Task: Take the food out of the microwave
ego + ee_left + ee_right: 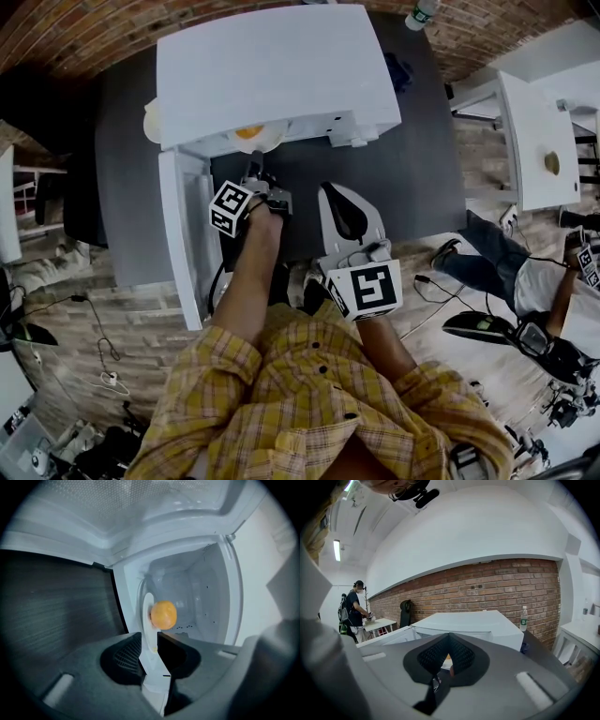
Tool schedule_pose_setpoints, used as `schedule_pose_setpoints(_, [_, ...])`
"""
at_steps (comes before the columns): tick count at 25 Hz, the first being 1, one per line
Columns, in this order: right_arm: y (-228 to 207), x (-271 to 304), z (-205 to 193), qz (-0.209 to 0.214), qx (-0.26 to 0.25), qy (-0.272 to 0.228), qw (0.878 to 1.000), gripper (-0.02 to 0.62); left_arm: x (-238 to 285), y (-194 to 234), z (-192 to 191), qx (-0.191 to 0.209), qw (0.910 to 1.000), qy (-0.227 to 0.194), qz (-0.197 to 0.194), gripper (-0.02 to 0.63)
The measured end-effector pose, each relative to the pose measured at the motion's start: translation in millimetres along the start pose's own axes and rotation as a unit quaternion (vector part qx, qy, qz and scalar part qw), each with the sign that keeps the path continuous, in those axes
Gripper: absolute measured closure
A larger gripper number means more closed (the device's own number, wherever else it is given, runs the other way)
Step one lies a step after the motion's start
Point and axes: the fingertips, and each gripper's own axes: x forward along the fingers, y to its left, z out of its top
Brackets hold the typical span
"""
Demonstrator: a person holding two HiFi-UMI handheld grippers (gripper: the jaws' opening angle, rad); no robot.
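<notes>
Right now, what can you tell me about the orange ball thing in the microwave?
The orange food is round and smooth, plain yellow-orange, with no markings that can be made out; it could be a small fruit or a bun. It sits on a white plate inside the open white microwave, near its mouth. The plate's rim stands between the jaws of the left gripper. Only the plate touches the food.

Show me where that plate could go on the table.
Bare dark grey tabletop lies right of the white boxy microwave and in front of it, up to the right gripper. Crowded: its mouth, with open white door, left gripper and white plate of round orange fruit.
</notes>
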Motion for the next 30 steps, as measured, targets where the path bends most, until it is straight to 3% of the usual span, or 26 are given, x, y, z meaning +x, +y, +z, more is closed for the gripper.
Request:
schedule_pose_setpoints(8, [-3,1,-6,-0.008,0.000,0.010,1.000,0.595,9,8,3,-0.029,0.9995,-0.006,-0.005,0.499])
schedule_pose_setpoints(15, [-3,4,-6,-0.005,-0.004,0.012,1.000,0.595,17,14,6,-0.084,0.9961,-0.025,-0.011,0.506])
schedule_pose_setpoints(18, [-4,4,-5,-0.007,-0.005,0.012,1.000,0.595,21,11,6,-0.086,0.9959,-0.025,-0.012,0.514])
schedule_pose_setpoints(22, [-4,4,-6,-0.007,-0.006,0.013,1.000,0.595,26,9,8,-0.081,0.9964,-0.024,-0.012,0.584])
schedule_pose_setpoints(30, [-1,4,-11,-0.010,-0.001,0.013,1.000,0.595,24,6,10,-0.065,0.9975,-0.018,-0.021,0.591])
